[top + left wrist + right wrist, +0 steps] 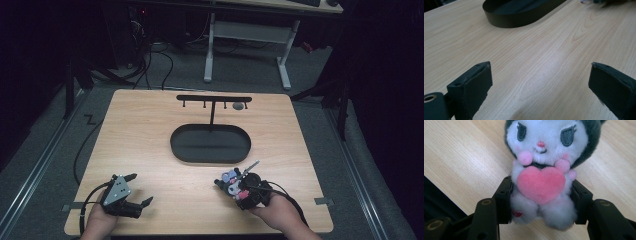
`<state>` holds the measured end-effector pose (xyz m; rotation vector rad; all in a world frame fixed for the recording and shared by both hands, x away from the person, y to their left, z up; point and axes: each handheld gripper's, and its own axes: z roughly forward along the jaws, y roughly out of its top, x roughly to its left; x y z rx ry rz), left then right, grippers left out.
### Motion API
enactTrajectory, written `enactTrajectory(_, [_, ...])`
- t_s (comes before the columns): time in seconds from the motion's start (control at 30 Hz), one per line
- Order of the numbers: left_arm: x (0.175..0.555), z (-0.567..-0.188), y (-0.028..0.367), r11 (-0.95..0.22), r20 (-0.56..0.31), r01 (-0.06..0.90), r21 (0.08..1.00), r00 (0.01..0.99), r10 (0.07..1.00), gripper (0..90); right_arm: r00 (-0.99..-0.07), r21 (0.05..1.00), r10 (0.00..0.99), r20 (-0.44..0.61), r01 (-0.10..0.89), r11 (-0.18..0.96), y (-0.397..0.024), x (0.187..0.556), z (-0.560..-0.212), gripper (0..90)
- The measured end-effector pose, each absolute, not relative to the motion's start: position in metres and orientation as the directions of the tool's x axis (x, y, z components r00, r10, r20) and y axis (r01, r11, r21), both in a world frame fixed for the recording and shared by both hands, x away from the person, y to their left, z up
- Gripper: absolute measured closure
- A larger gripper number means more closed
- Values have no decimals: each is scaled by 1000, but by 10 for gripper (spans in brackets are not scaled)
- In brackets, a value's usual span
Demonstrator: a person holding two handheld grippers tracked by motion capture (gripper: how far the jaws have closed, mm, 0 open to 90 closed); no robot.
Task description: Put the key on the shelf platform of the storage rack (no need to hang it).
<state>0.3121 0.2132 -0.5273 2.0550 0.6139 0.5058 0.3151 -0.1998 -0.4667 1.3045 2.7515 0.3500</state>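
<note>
One plush toy (pink heart), pinched by the right hand-held gripper; left hand-held gripper spread; one black tray.

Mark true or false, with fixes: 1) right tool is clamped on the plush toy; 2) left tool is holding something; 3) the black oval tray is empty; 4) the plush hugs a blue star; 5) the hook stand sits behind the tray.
1) True. The right tool has its jaws pressed on both sides of the plush toy.
2) False. The left tool stands open over bare table, with nothing between its jaws.
3) True. The black oval tray has nothing in it.
4) False. The plush hugs a pink heart.
5) True. The hook stand rises at the tray's far edge.
</note>
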Motion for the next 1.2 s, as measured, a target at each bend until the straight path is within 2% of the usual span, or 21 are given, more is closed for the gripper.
enactTrajectory(0.17, [313,-527,211,-465,115,225,856,794,596,56,-592,246,805,44,787,566,-202,316,-458,475])
enactTrajectory(0.57, [312,-527,212,-464,114,226,857,794,598,56,-610,266,791,43,770,580,-208,322,-451,474])
enactTrajectory(1.2, [313,-527,213,-461,111,227,858,794,598,56,-577,308,816,36,783,540,-212,344,-426,475])
